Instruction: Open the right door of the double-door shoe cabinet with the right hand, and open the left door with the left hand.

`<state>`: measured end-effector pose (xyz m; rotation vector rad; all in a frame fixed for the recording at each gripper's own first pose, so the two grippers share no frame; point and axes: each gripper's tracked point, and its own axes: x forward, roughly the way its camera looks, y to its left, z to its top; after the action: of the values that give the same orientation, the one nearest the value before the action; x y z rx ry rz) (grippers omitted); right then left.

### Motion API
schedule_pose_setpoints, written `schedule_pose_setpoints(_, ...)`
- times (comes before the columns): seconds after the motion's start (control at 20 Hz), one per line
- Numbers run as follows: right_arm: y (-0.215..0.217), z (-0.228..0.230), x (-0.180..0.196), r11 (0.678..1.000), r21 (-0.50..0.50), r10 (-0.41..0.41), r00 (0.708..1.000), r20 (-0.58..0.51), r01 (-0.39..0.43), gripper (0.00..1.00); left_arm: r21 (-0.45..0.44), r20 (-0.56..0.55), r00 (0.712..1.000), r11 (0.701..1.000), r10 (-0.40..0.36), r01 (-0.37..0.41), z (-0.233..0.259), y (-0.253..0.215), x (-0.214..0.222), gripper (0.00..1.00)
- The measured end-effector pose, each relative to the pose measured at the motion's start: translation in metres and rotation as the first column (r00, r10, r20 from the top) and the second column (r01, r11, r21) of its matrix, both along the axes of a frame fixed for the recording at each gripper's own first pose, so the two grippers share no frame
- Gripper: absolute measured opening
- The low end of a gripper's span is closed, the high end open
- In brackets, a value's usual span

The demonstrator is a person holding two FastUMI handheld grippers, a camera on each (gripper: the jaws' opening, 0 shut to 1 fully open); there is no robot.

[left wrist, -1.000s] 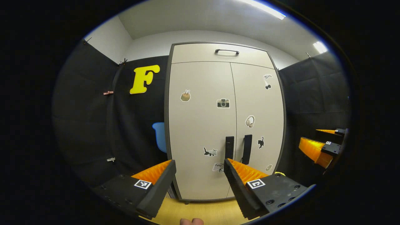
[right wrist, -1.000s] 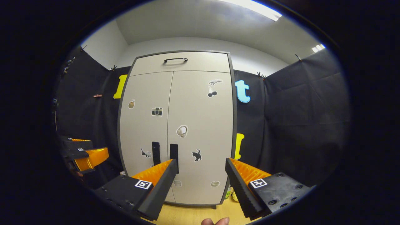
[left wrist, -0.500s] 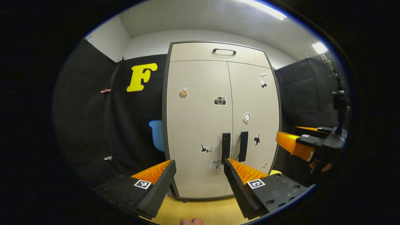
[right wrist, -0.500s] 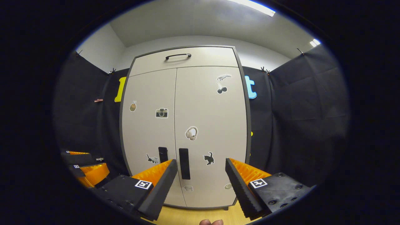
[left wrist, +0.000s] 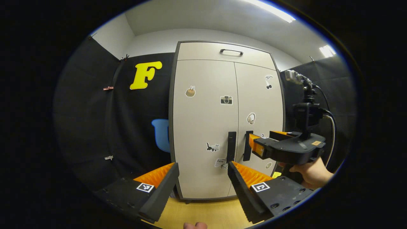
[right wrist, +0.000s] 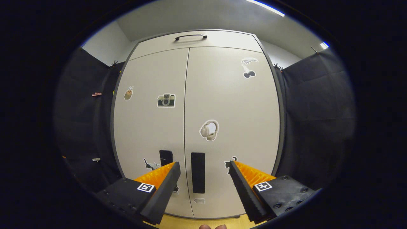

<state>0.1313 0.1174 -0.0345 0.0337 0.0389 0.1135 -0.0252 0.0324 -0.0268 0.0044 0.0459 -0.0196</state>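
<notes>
A tall beige shoe cabinet [left wrist: 203,127] with stickers stands ahead, both doors closed. In the right gripper view the right door's black handle [right wrist: 197,172] stands upright between my open fingers, still a short way off; the left door's handle [right wrist: 166,157] is beside it. My right gripper [right wrist: 202,167] is open and holds nothing. In the left gripper view my left gripper [left wrist: 203,167] is open and farther back, with the left handle [left wrist: 231,146] above its right finger. The right gripper [left wrist: 256,144] reaches in from the right, close to the right handle [left wrist: 247,145].
A drawer front with a black handle [right wrist: 190,36] tops the cabinet. Black cloth walls close in on both sides. A pale wood floor [left wrist: 206,213] runs under the cabinet. A hand [left wrist: 313,173] holds the right gripper, which carries a camera mount [left wrist: 305,111].
The right gripper has moved forward and closer to the cabinet, so the right handle now sits between its fingers. The left gripper has stayed nearly in place.
</notes>
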Motion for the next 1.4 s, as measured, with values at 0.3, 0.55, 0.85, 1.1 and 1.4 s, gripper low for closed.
schedule_pose_setpoints(0.3,0.013,-0.035,0.034,0.999,-0.045,-0.024,1.000,-0.019,0.023,0.88,-0.014,-0.036,0.999,1.000,0.008,-0.009,-0.023,0.022,-0.010,0.95)
schedule_pose_setpoints(0.55,0.014,-0.044,0.052,0.997,0.016,-0.072,0.997,-0.042,0.073,0.49,-0.011,-0.046,0.998,0.999,0.030,-0.031,-0.028,0.038,-0.017,0.95)
schedule_pose_setpoints(0.85,0.015,-0.047,0.054,0.998,0.018,-0.061,0.996,-0.071,0.062,0.37,-0.014,-0.050,0.998,0.999,0.049,-0.049,-0.031,0.046,-0.021,0.95)
schedule_pose_setpoints(1.1,0.016,-0.048,0.054,0.998,-0.019,-0.057,0.994,-0.091,0.056,0.14,-0.026,-0.060,0.997,0.998,0.050,-0.052,-0.036,0.042,-0.022,0.95)
schedule_pose_setpoints(1.4,0.011,-0.043,0.033,0.999,0.029,-0.023,0.994,-0.103,0.026,0.14,-0.008,-0.045,0.997,0.998,0.061,-0.061,-0.030,0.038,-0.025,0.95)
